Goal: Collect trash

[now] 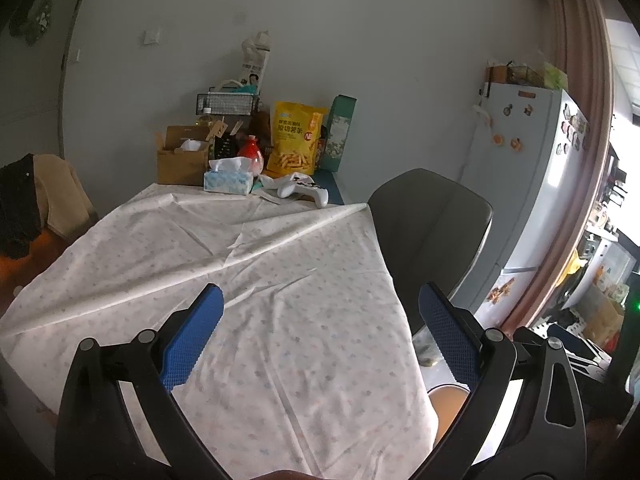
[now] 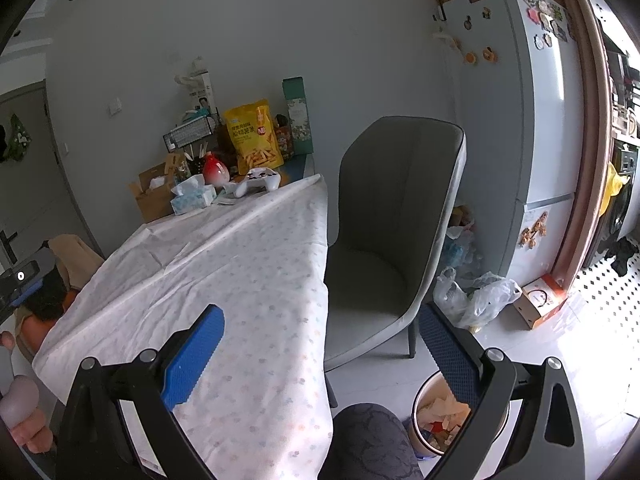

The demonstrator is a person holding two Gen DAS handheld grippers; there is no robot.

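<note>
Right gripper (image 2: 320,344) gapes empty above the trash bin (image 2: 424,436).

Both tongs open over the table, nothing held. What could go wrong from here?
1. The tablecloth lies loose and creased; low tongs could snag it and drag the game controller and tissue box.
2. No obvious trash shows on the cloth, so the yellow snack bag may get grabbed by mistake.
3. The trash bin sits low beside the chair, partly hidden by the right tongs; drops could miss.
</note>
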